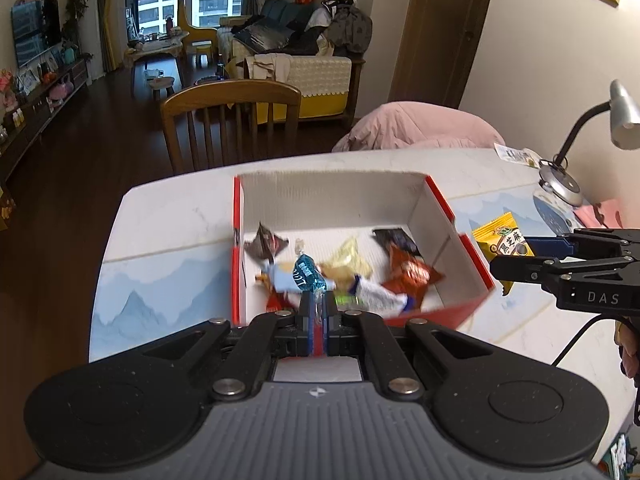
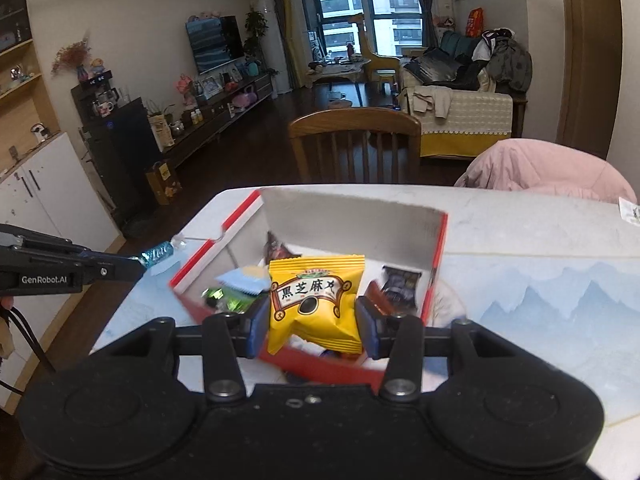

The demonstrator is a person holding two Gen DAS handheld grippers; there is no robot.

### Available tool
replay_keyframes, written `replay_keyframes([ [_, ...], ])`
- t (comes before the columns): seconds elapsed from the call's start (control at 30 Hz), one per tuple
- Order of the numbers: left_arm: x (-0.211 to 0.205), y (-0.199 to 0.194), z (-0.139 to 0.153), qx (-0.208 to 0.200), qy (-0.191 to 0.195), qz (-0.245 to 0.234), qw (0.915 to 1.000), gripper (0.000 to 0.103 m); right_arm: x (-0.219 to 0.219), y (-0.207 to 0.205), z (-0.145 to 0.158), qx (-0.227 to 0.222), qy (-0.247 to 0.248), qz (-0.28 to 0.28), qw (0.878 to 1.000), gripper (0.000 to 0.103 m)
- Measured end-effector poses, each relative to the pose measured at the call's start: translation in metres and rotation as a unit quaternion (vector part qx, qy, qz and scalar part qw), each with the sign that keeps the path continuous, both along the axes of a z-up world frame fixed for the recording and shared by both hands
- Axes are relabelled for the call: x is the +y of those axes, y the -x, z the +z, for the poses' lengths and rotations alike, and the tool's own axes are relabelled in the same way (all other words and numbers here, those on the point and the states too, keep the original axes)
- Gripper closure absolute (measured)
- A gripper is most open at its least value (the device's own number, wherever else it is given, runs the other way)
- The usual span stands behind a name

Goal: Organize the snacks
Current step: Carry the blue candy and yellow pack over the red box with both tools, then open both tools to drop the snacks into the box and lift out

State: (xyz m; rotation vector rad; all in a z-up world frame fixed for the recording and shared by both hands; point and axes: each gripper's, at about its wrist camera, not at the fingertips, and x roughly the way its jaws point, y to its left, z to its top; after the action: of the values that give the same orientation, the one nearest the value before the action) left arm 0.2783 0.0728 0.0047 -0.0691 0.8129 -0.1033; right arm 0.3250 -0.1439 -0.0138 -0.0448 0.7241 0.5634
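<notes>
Box (image 1: 430,216) holds mixed snack packets (image 1: 404,270), brown, yellow, white.

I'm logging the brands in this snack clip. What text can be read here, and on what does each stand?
"黑芝麻", with a further blurred character: yellow snack packet, held in the right gripper.
"DAS": side of the right gripper's body.
"GenRobot.AI": side of the left gripper.
Blue candy in the left gripper: lettering too blurred.
Packets in the red box: unreadable.

Your right hand-held gripper (image 2: 311,320) is clamping a yellow packet (image 2: 316,304) above the red box (image 2: 438,256) of snacks on the surface (image 2: 540,240). Your left hand-held gripper (image 2: 140,261) is pinching a blue candy (image 2: 158,257) at left.
</notes>
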Motion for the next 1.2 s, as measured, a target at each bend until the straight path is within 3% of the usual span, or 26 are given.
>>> replay_keyframes([
  [0.6,-0.006,-0.092,-0.037,0.053,-0.036,0.0,0.998,0.099,0.026,-0.085,-0.05,0.061,0.066,-0.004,0.996,0.058],
  [1.2,-0.009,-0.124,-0.082,0.128,-0.051,-0.007,0.9904,0.099,0.042,-0.1,-0.083,0.094,0.105,0.013,0.99,0.058],
])
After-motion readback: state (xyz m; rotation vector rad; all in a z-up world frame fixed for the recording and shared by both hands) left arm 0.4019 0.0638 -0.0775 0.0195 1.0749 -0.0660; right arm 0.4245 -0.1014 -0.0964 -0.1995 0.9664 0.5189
